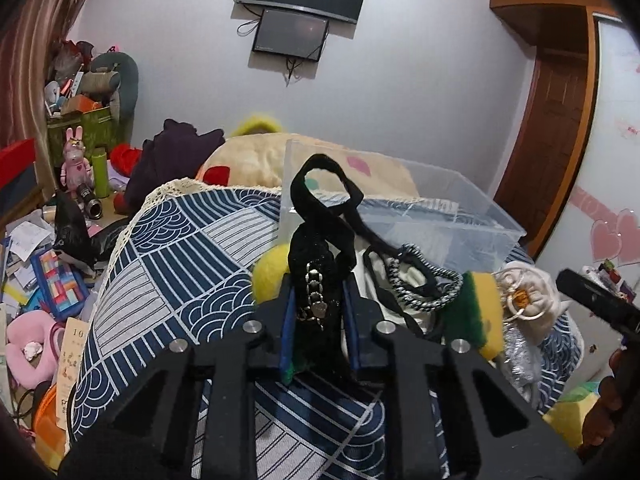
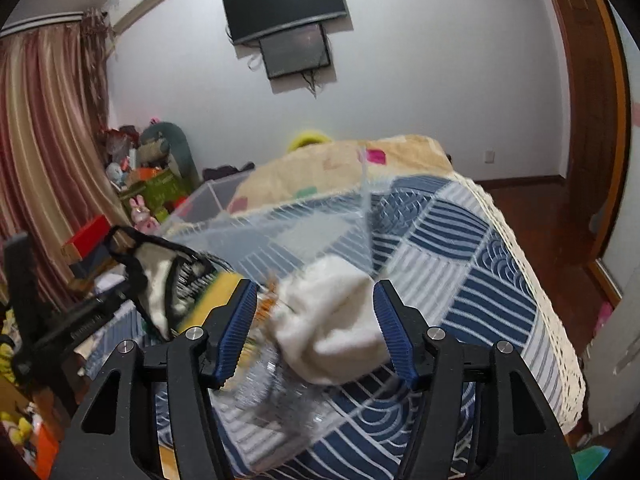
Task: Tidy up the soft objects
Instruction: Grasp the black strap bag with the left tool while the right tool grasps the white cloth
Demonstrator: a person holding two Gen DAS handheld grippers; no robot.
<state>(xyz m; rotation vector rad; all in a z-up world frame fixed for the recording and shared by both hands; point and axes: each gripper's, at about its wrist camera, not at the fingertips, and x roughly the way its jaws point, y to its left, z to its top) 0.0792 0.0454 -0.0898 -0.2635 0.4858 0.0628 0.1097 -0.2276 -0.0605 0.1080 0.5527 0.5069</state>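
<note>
My left gripper (image 1: pixel 318 300) is shut on a black velvet band (image 1: pixel 320 248) with a silver chain, held up above the bed; its loop rises in front of the clear plastic box (image 1: pixel 440 216). Behind lie a yellow ball (image 1: pixel 270 268), a striped hair tie (image 1: pixel 424 292), a green-yellow sponge (image 1: pixel 478 312) and a white pouch (image 1: pixel 528 292). My right gripper (image 2: pixel 316 320) is open, its blue pads on either side of the white pouch (image 2: pixel 336 320), which looks blurred. The clear box (image 2: pixel 280 232) stands behind it. The left gripper (image 2: pixel 80 320) shows at the left.
A blue-white patterned bedspread (image 1: pixel 180 260) covers the bed, with a beige blanket (image 2: pixel 320 176) at the far end. Clutter, toys and boxes (image 1: pixel 52 260) fill the floor on the left. A wooden door (image 1: pixel 560 120) stands at the right. Two screens (image 1: pixel 300 0) hang on the wall.
</note>
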